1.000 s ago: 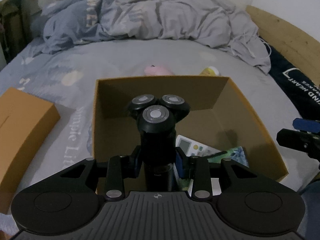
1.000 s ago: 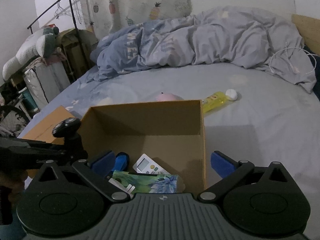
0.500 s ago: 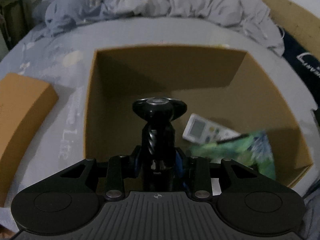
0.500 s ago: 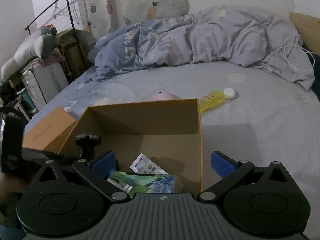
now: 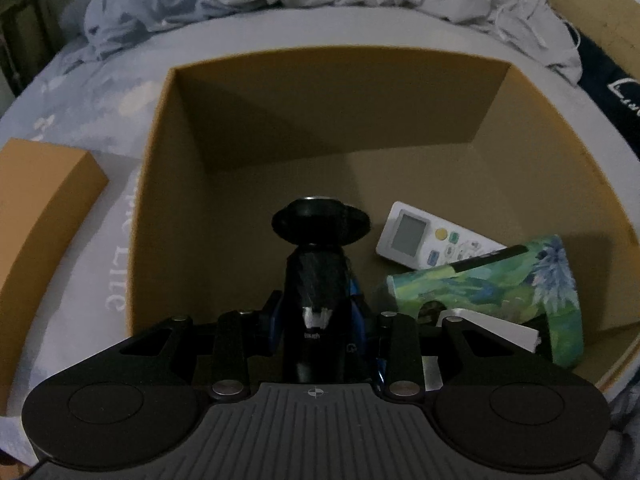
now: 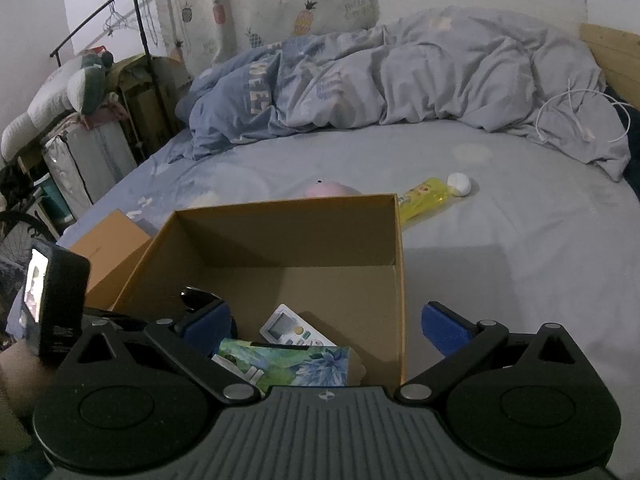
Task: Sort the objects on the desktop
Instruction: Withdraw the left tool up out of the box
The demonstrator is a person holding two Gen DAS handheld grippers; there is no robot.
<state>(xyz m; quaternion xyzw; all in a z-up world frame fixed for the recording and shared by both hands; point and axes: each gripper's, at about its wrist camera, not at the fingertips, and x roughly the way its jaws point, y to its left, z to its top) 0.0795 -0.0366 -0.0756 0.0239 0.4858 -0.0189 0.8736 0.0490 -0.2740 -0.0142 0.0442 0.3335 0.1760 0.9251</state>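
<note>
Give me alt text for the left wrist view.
The left gripper holds a black electric shaver upright inside an open cardboard box on a bed. A white remote and a floral tissue pack lie in the box at right.

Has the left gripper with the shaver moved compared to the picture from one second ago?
Yes. The left gripper, shut on the shaver, has gone down into the cardboard box: the shaver's head now sits below the far rim, near the white remote.

"WEET" on the duvet [image 6: 256, 96], "Hello" on the curtain [image 6: 354, 5] — faint
</note>
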